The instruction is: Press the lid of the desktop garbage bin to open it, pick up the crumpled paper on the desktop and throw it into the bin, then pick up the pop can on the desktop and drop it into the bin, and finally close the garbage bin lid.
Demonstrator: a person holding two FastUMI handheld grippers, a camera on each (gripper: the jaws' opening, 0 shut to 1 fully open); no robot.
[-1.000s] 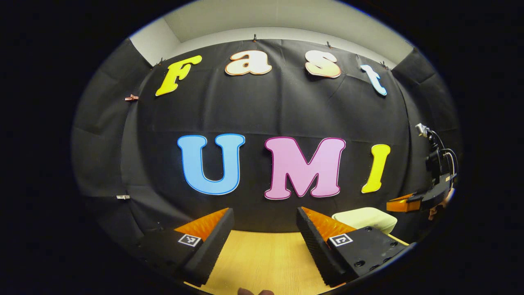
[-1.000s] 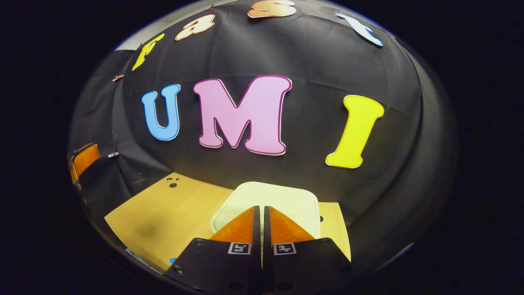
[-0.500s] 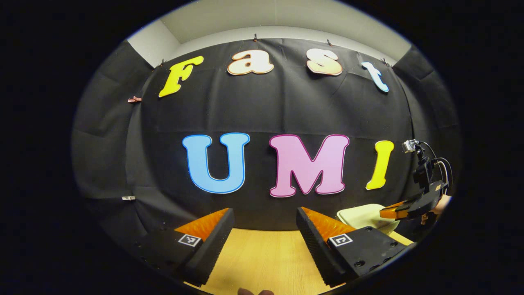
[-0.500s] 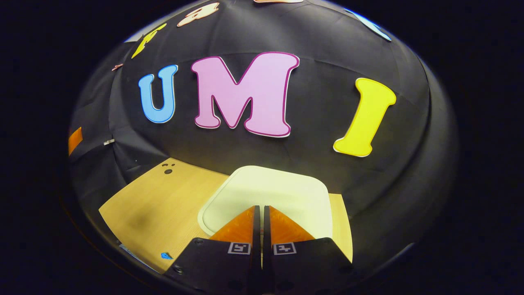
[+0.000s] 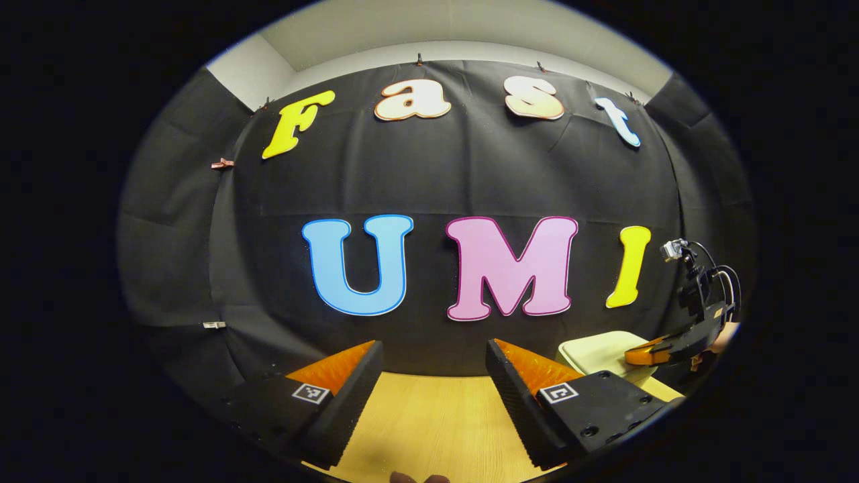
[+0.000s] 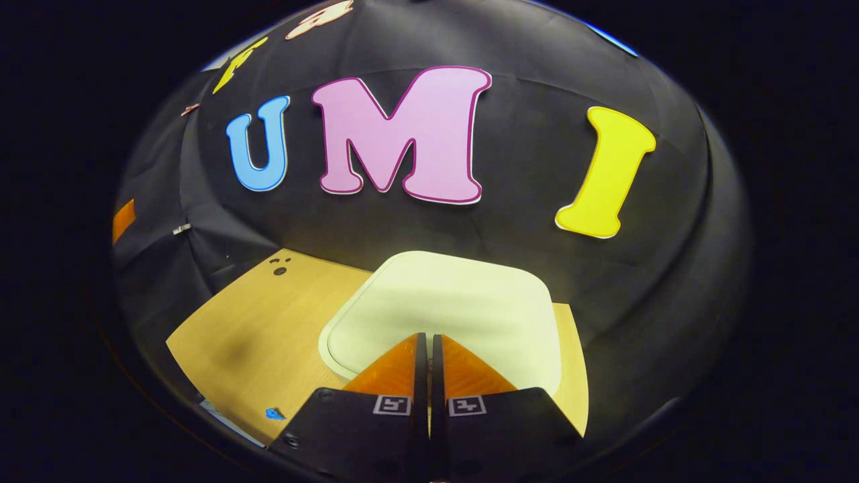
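In the left gripper view, the black cloth wall (image 5: 470, 174) curves across the back of the booth, pinned along its top edge under a pale ceiling (image 5: 463, 27), with a small clip (image 5: 213, 325) on its left fold. Below it lies the light wooden counter (image 5: 429, 422), bare between the fingers of the left hand-held gripper (image 5: 435, 359), which is released with its jaws standing wide apart above the wood. Farther right, the cream lid (image 5: 597, 350) of the garbage bin sits closed at the counter's far right side, and the right hand-held gripper (image 5: 641, 354) reaches over it from the right edge, cables looping up from its body and part of a hand (image 5: 725, 335) behind it. In the right gripper view, the counter (image 6: 268, 329) runs from the left, with a few dark dots near its back corner and a small blue mark (image 6: 274, 414) near its front edge. The lid (image 6: 463, 302) lies directly ahead, flat and shut, close to the cloth wall. The right hand-held gripper (image 6: 429, 339) is clenched on nothing, its tips at the lid's near edge; whether they touch it cannot be told.
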